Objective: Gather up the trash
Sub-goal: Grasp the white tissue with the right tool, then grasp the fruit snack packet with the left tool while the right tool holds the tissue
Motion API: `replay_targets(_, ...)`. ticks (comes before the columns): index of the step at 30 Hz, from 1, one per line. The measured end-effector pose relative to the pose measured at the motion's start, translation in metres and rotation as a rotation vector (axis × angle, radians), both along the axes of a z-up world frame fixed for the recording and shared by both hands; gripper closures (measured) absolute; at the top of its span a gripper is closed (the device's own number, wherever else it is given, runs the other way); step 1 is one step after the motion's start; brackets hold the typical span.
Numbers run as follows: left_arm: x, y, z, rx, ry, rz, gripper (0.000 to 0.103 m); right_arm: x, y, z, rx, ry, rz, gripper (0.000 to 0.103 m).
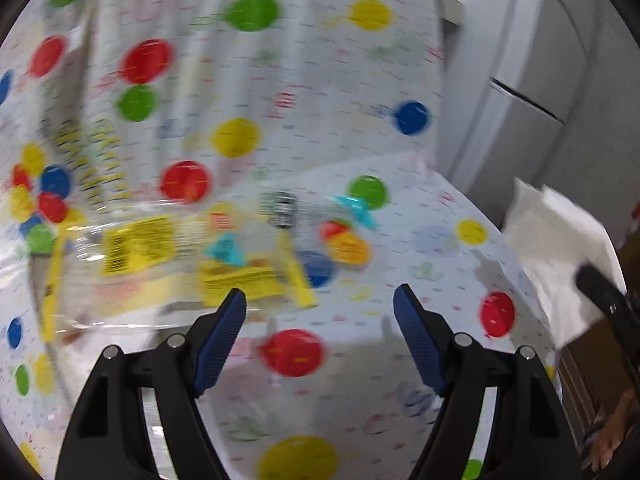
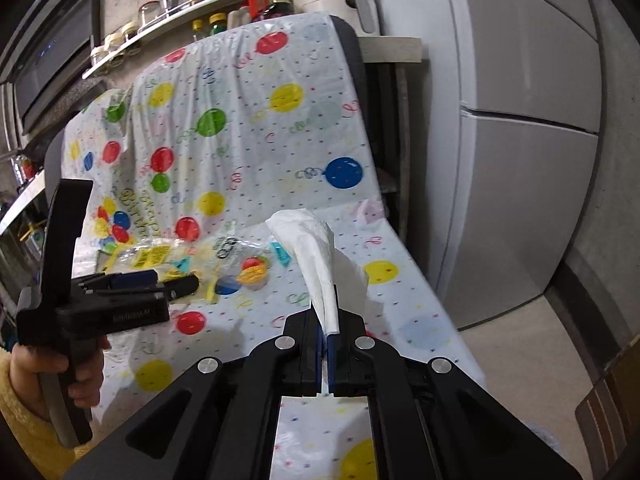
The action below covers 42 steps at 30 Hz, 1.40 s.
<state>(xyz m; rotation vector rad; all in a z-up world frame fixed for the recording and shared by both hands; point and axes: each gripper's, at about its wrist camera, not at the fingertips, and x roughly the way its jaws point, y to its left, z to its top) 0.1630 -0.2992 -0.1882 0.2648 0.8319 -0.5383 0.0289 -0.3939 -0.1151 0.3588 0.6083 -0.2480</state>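
The right gripper has its two fingers pressed together on one white tissue, which stands up out of the fingertips above the seat of a chair covered with a balloon-print plastic sheet. The left gripper, held level by a hand in a yellow sleeve, has its two fingers spread and empty, pointing at one clear plastic wrapper with yellow labels that lies on the seat just beyond its tips. Farther to the right stands one grey fridge.
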Motion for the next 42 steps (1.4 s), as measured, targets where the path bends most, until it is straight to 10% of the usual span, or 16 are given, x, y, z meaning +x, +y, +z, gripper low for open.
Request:
replay_targets(16, 0.007, -0.06, -0.051, 0.373, -0.163, 0.016, 0.034, -0.004, -0.031, -0.009, 0.059, -0.021, 0.001, 0.101)
replay_targets(29, 0.059, -0.091, -0.036, 0.296, -0.155, 0.016, 0.034, 0.001, -0.04, -0.019, 0.086, -0.013, -0.007, 0.101)
replay_targets(35, 0.091, -0.083, -0.021, 0.181, -0.075, 0.029, 0.066, -0.005, -0.043, -0.018, 0.09, -0.015, -0.026, 0.101)
replay_targets(38, 0.096, -0.071, -0.015, 0.121, -0.03, 0.021, 0.099, -0.008, -0.044, -0.018, 0.092, -0.017, -0.027, 0.101)
replay_targets(42, 0.09, -0.052, -0.003, 0.045, -0.02, 0.012, 0.103, -0.009, -0.042, -0.016, 0.089, -0.018, -0.021, 0.101)
